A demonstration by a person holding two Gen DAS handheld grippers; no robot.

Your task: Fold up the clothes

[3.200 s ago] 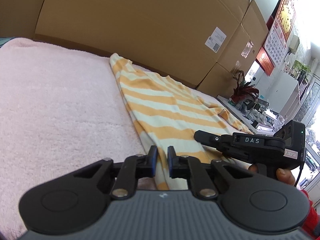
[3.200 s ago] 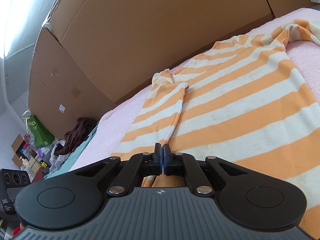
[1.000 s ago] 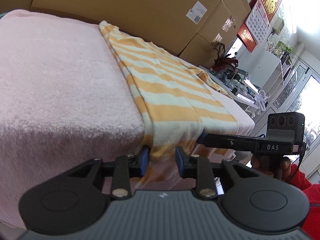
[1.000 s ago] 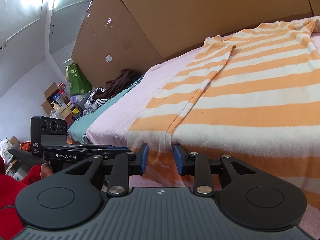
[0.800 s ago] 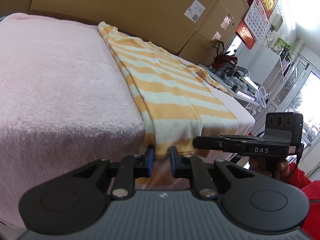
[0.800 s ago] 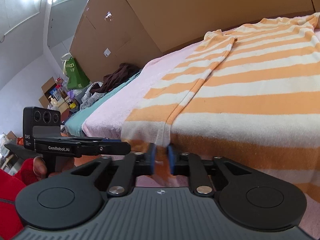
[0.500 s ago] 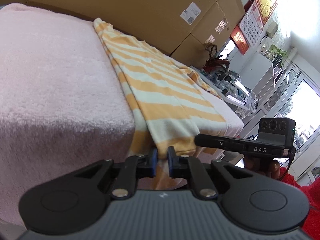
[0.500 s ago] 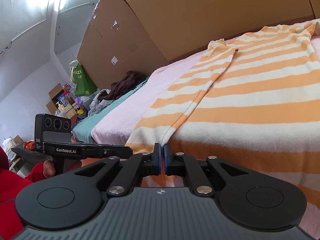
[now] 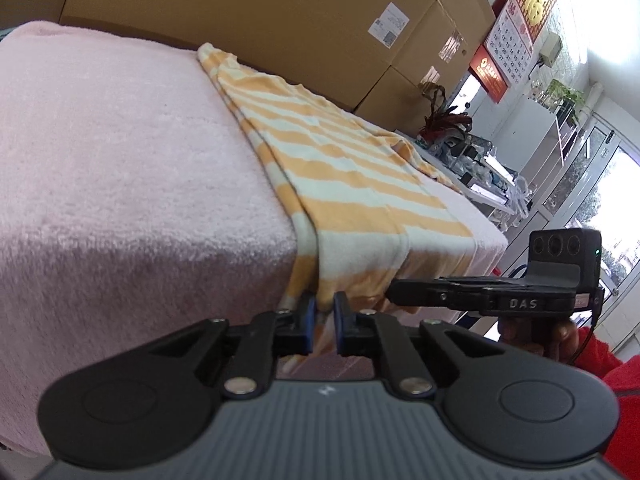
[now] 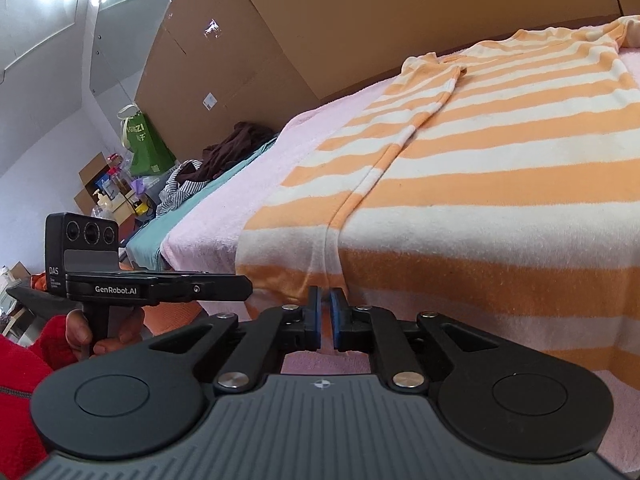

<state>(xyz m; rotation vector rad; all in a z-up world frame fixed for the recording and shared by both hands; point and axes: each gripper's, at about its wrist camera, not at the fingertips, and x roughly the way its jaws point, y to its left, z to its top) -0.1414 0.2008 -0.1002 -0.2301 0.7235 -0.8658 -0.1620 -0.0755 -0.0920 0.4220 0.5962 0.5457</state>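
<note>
Orange-and-cream striped shirt (image 9: 352,184) lies flat on a pink blanket (image 9: 120,152), its bottom hem hanging over the near edge. Cardboard boxes (image 10: 360,12) stand behind. Left gripper (image 9: 324,314) is at the hem's left corner, jaws nearly closed and pinching the cloth between the blue pads (image 9: 307,320). Right gripper (image 10: 325,316) is at the hem near the folded seam; its jaws are opening, a narrow gap between them, and the hem edge sits at the pad tips, grip not confirmed. Each gripper is held by a hand in a red sleeve (image 10: 20,364).
</note>
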